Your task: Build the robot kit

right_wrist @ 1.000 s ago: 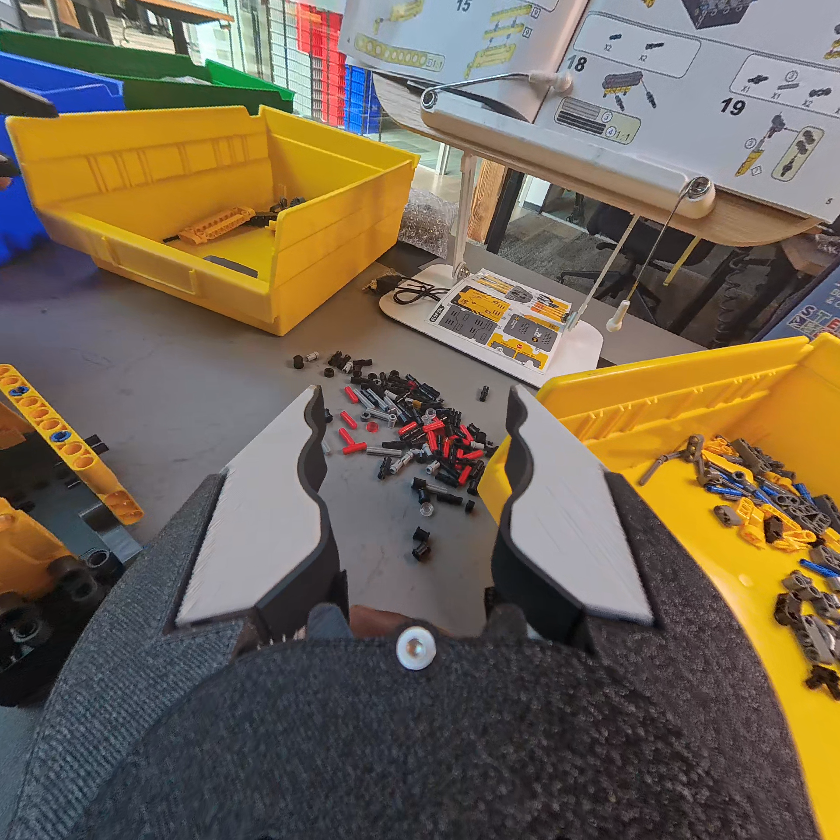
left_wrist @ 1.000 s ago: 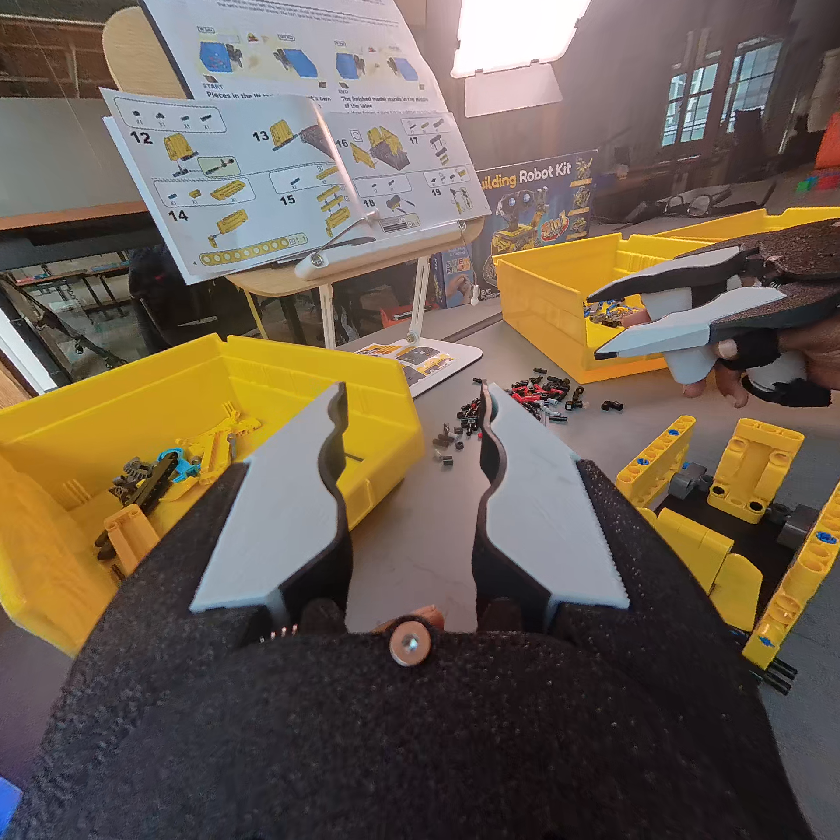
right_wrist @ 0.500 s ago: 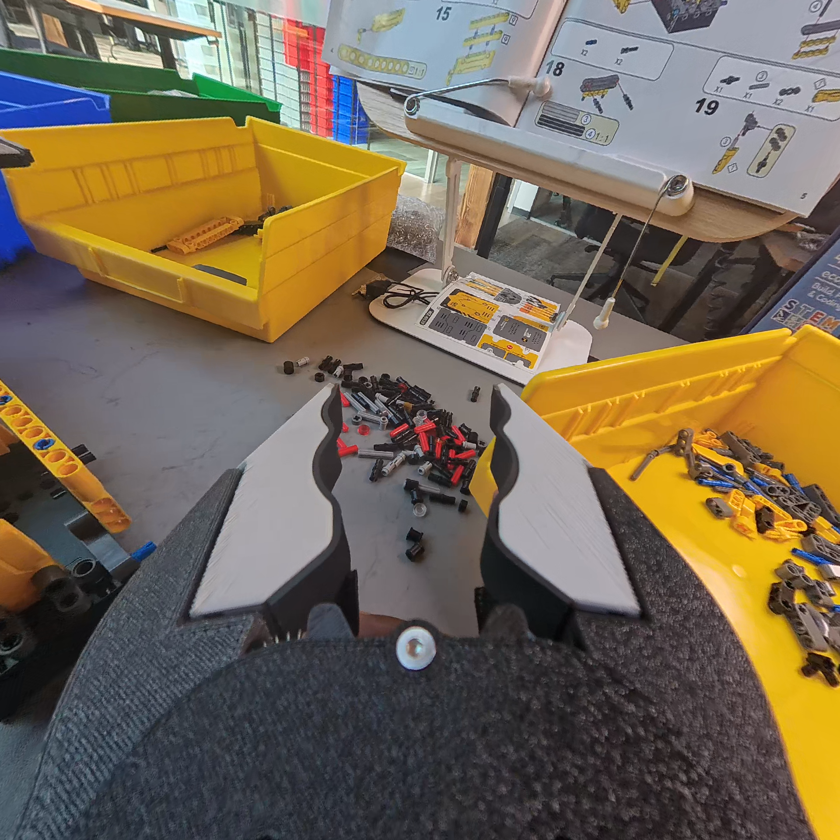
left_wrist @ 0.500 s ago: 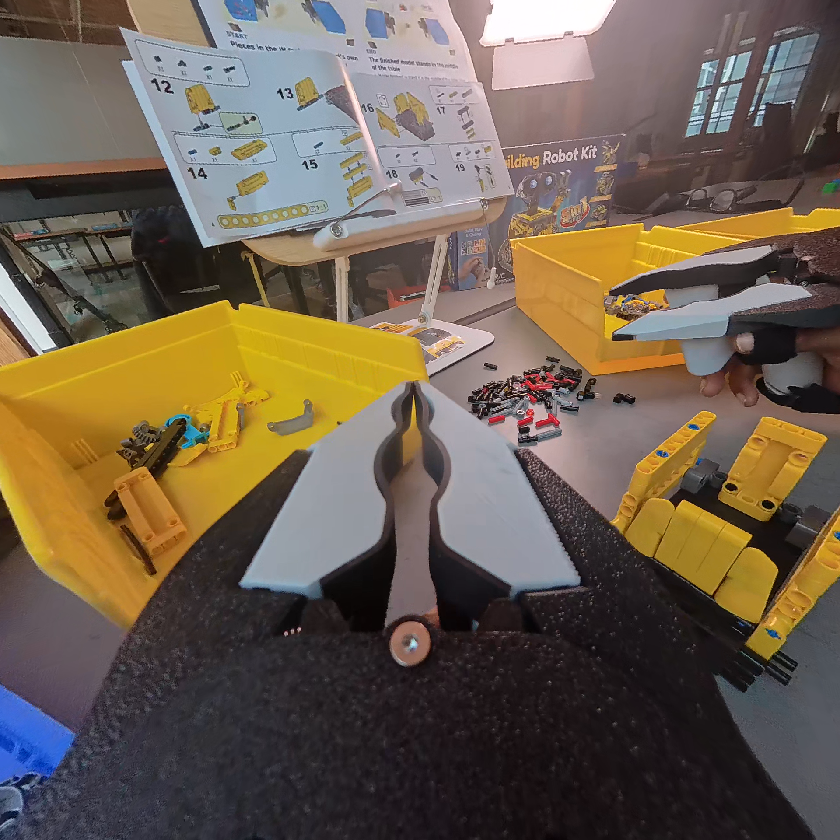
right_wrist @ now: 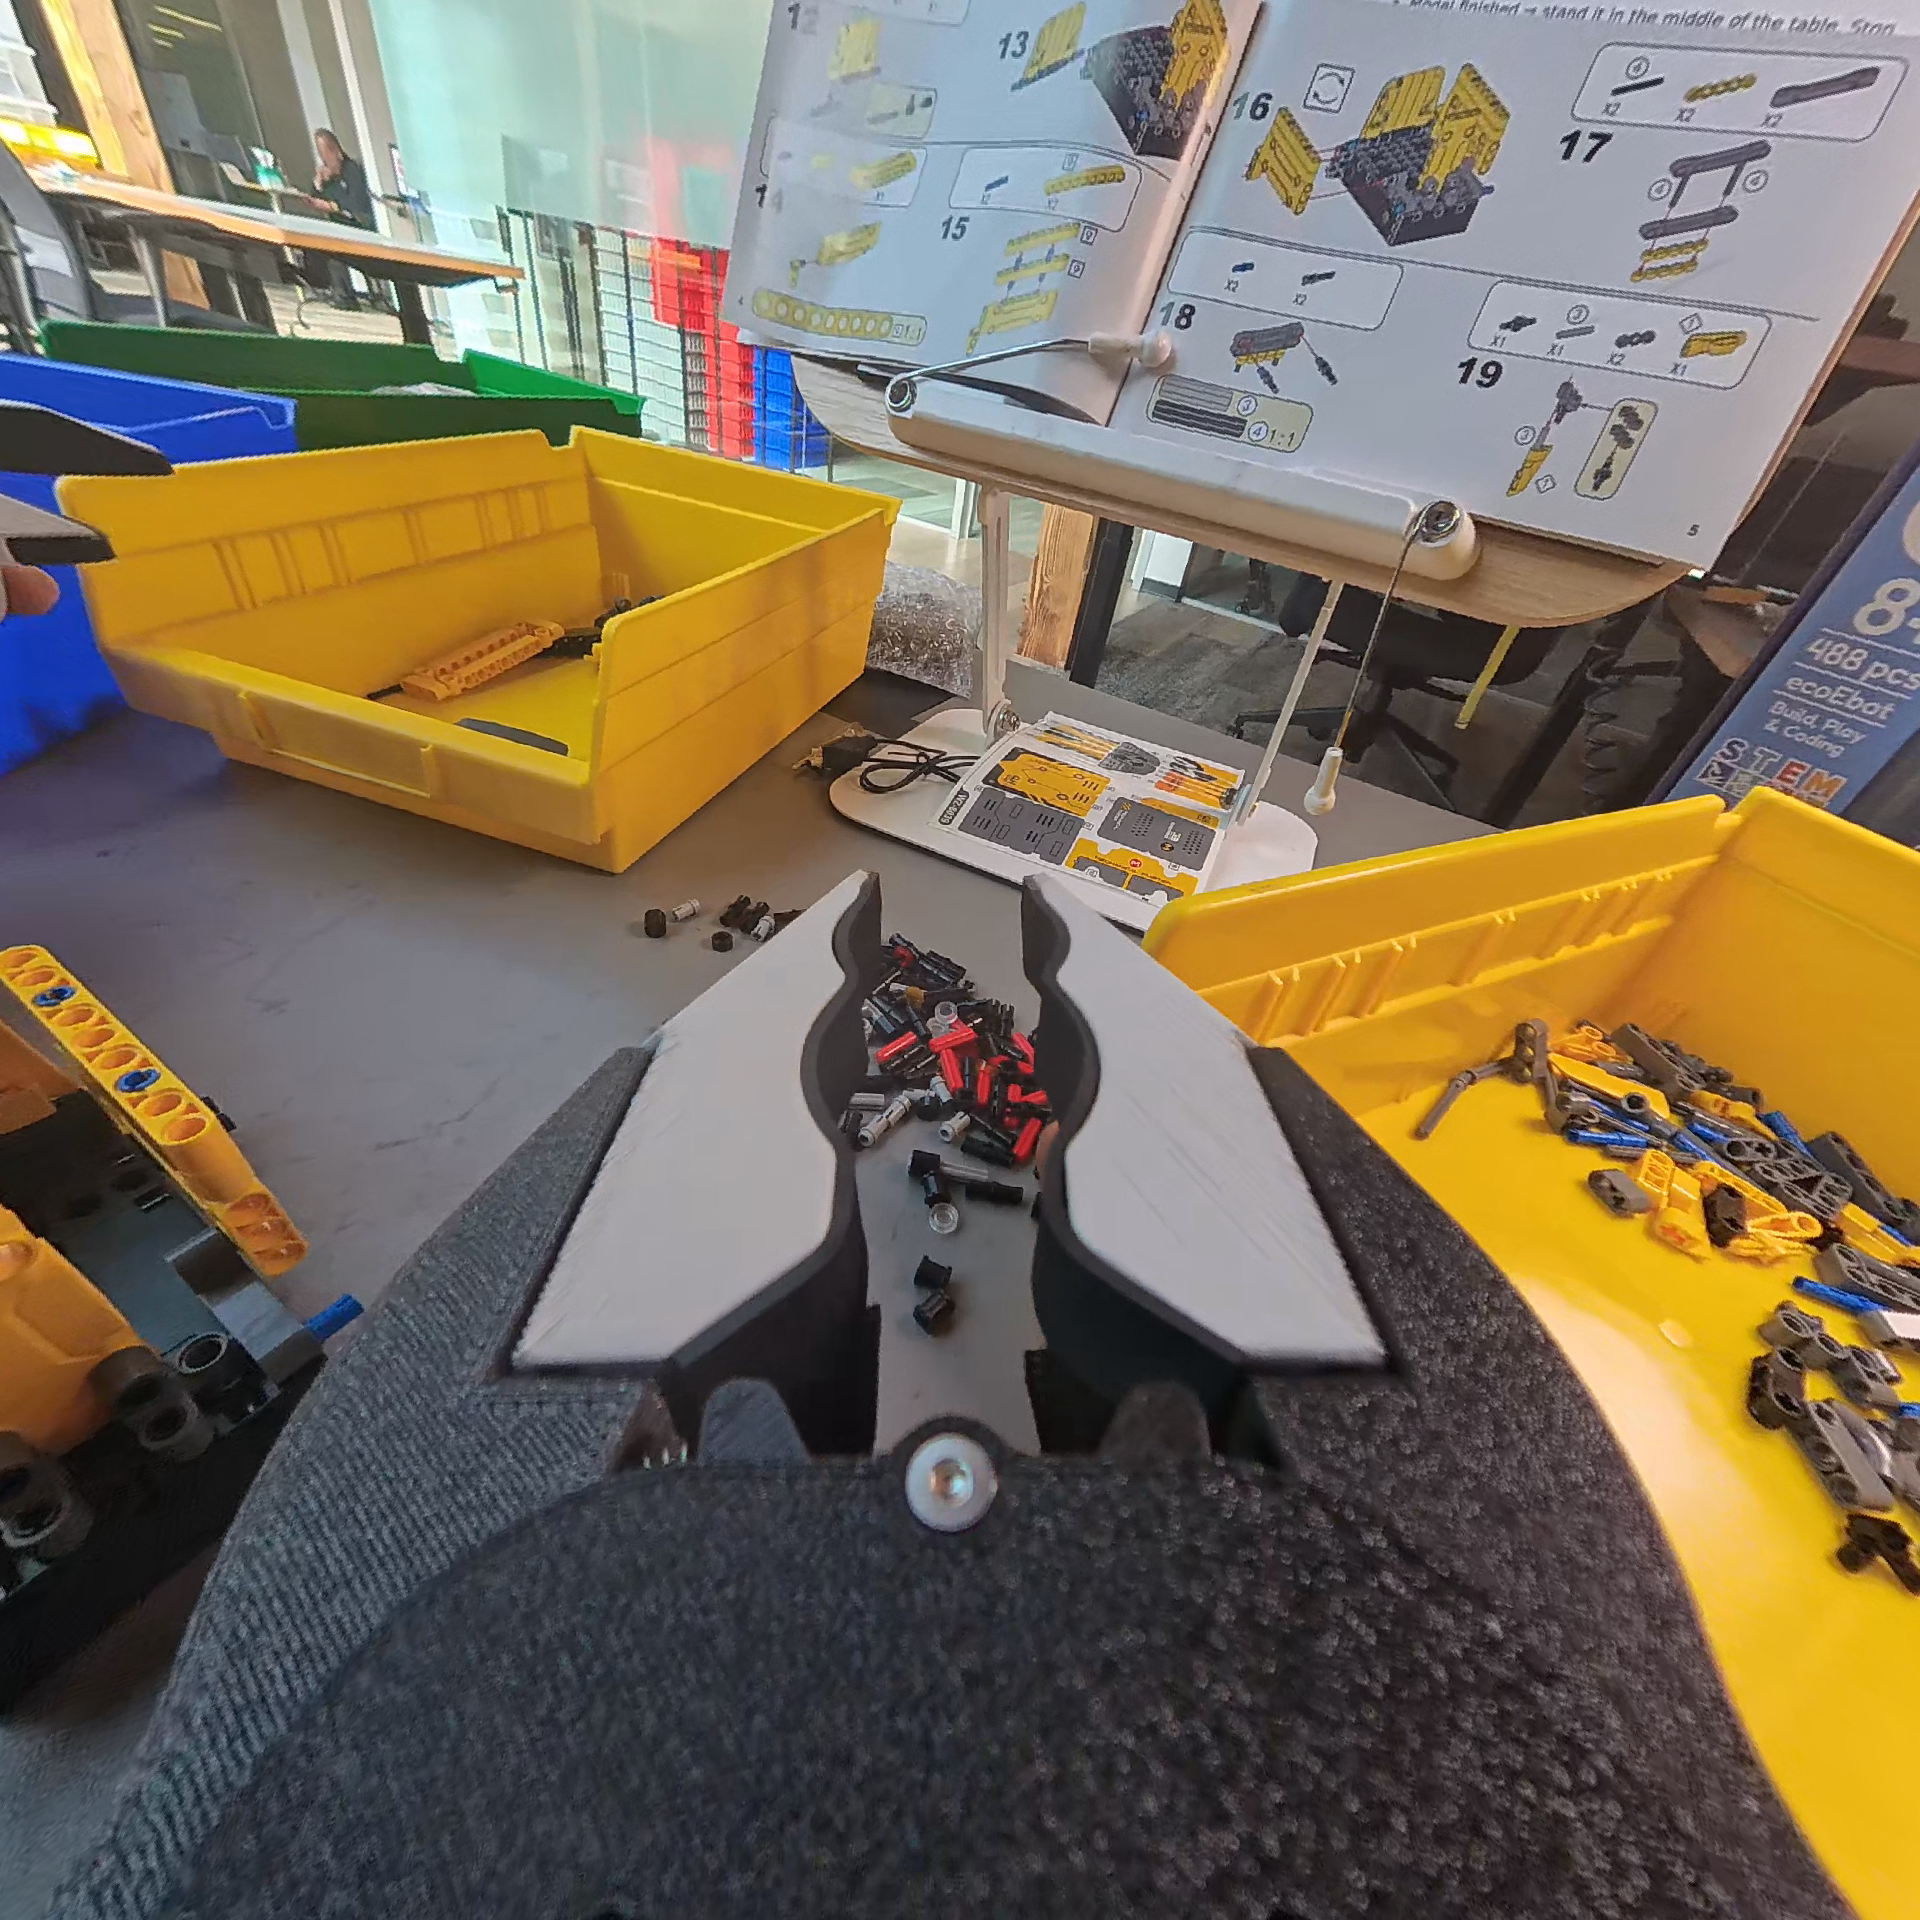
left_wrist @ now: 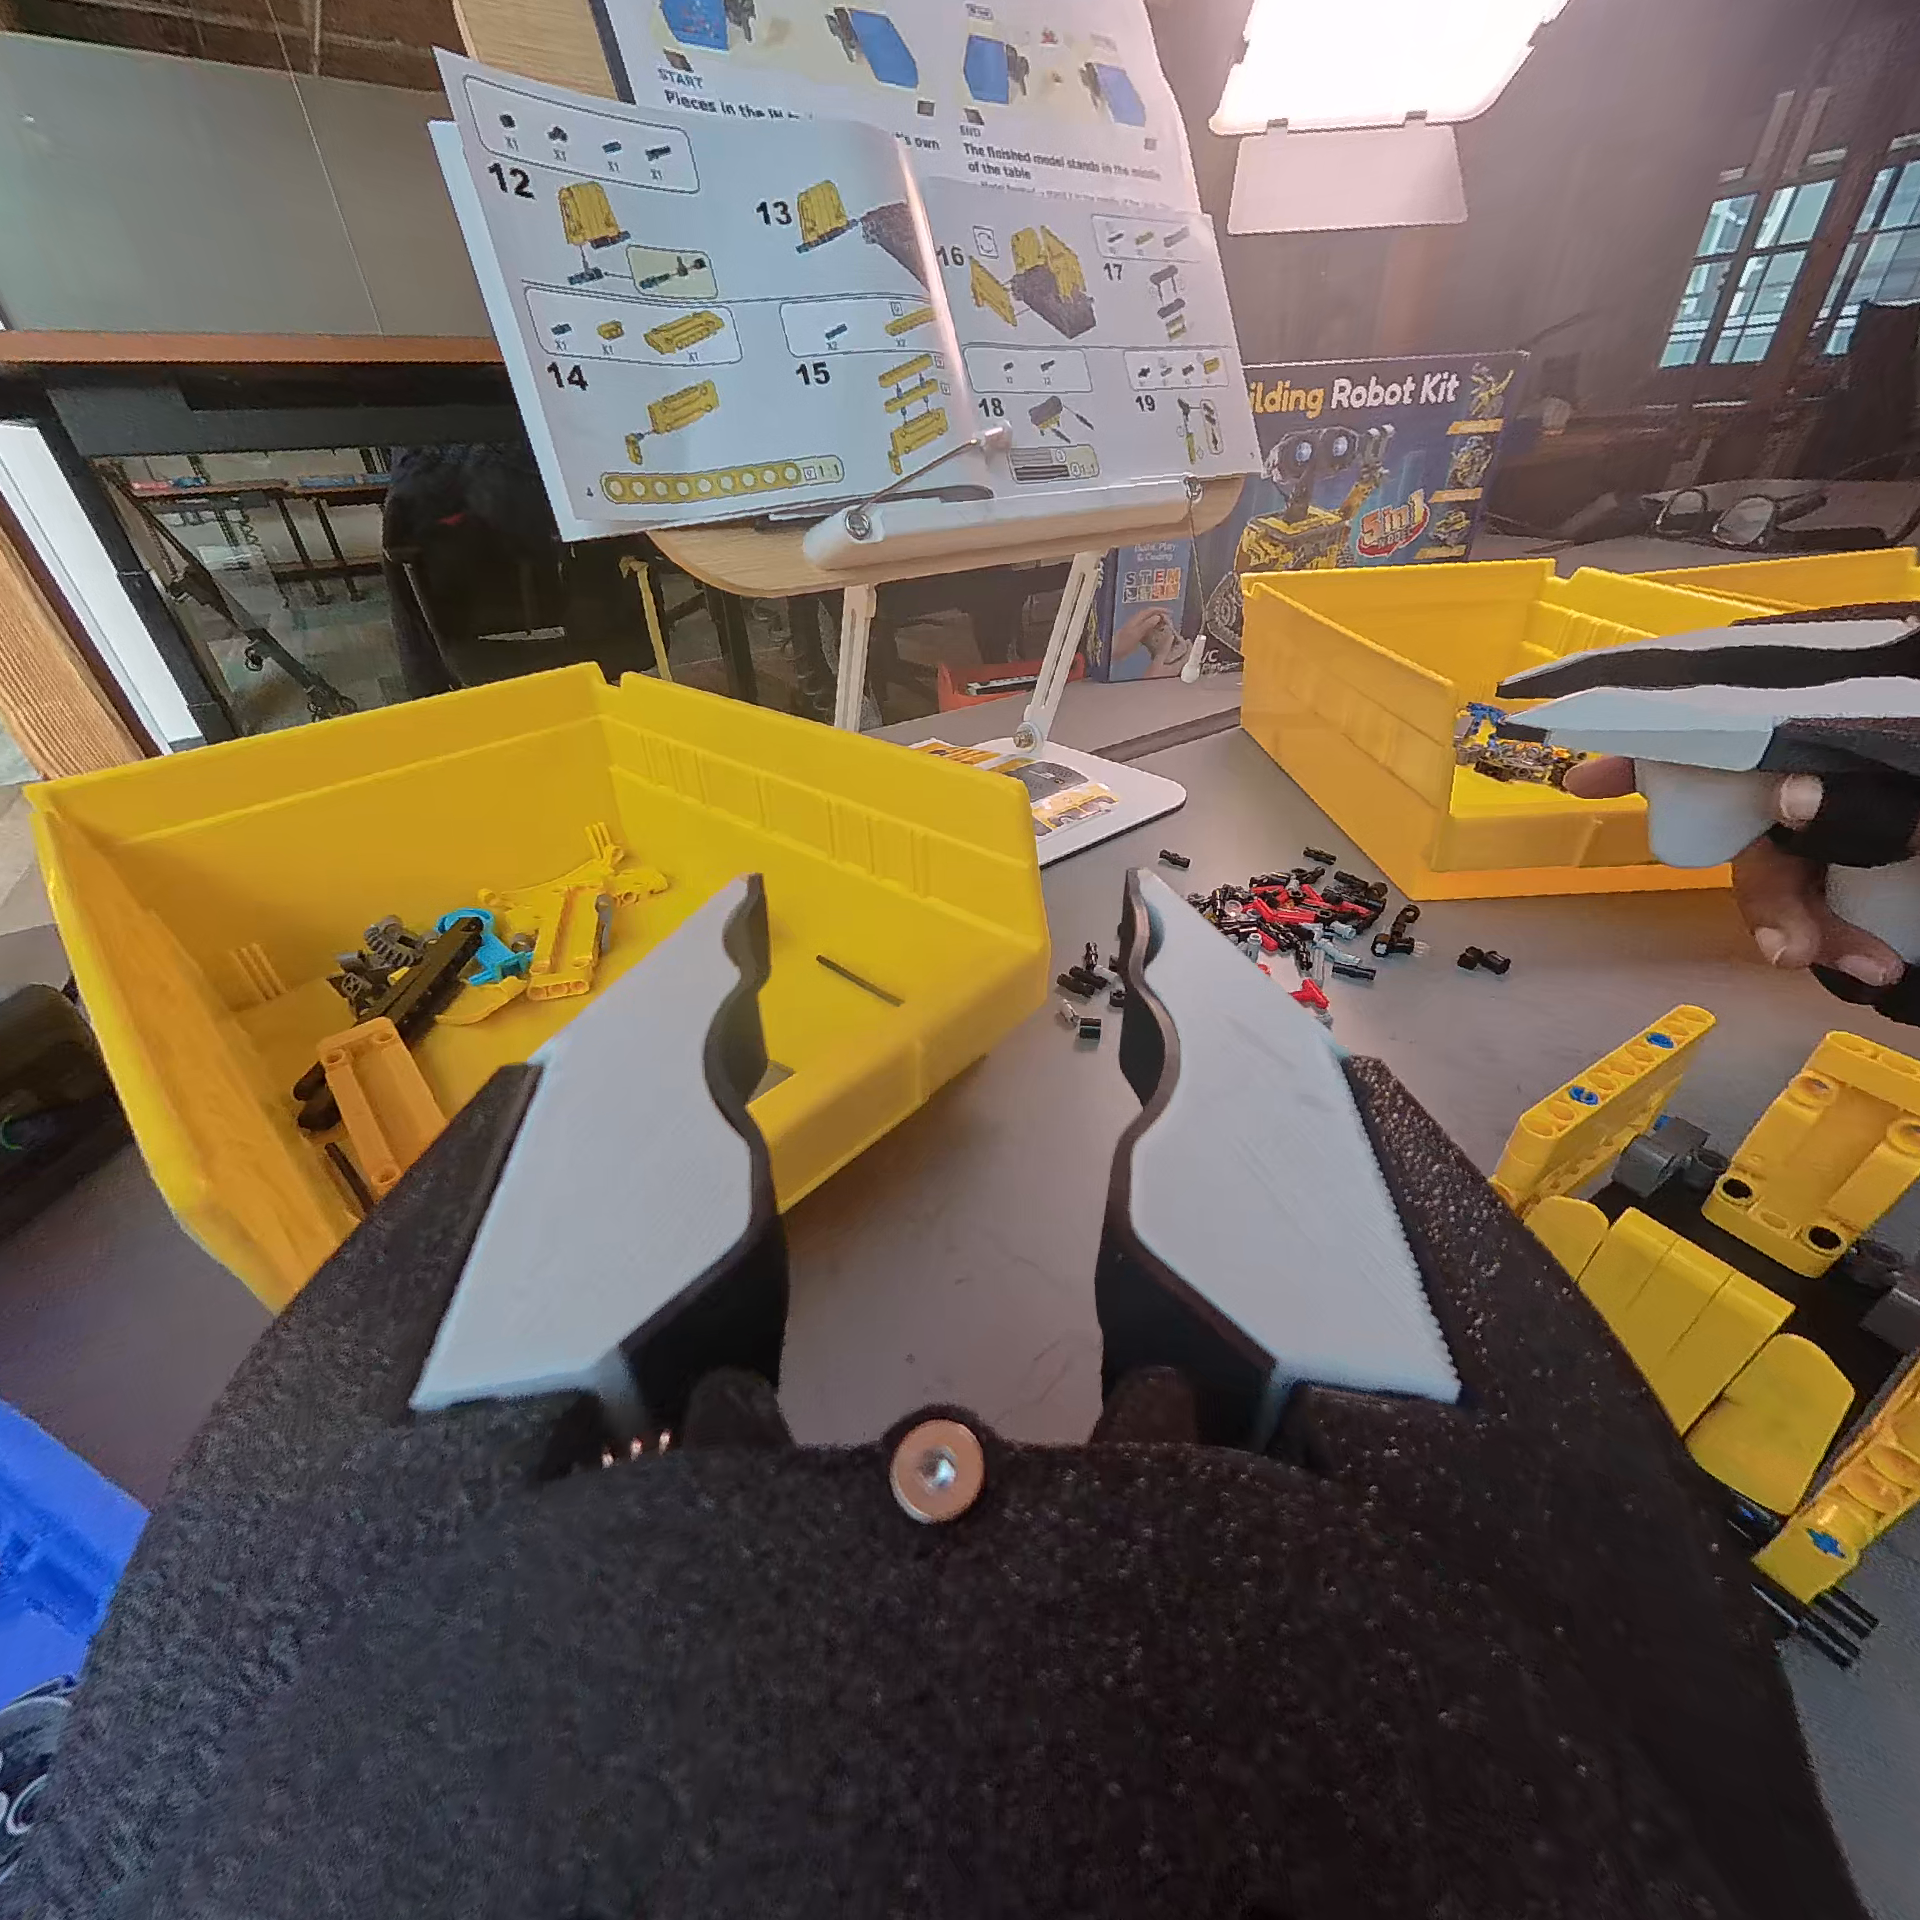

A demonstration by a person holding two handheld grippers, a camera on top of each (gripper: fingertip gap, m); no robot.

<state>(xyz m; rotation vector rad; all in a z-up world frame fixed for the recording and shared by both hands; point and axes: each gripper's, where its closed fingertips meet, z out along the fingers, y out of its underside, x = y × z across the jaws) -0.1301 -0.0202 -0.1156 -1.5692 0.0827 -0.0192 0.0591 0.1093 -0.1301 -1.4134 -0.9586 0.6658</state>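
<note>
Left gripper: jaws wide apart, empty, raised above the grey table, beside the left yellow bin.
Right gripper: jaws partly apart, empty, angled down over the pile of small pins.
Right bin: just beside that gripper.

A bright rectangular light panel glows overhead against a dark wall, with multi-paned windows letting in daylight to its right. A grey partition topped by a wooden ledge runs behind on the left. Across the room stand a long wooden-topped desk, a glass wall and a dark office chair on grey carpet
</note>
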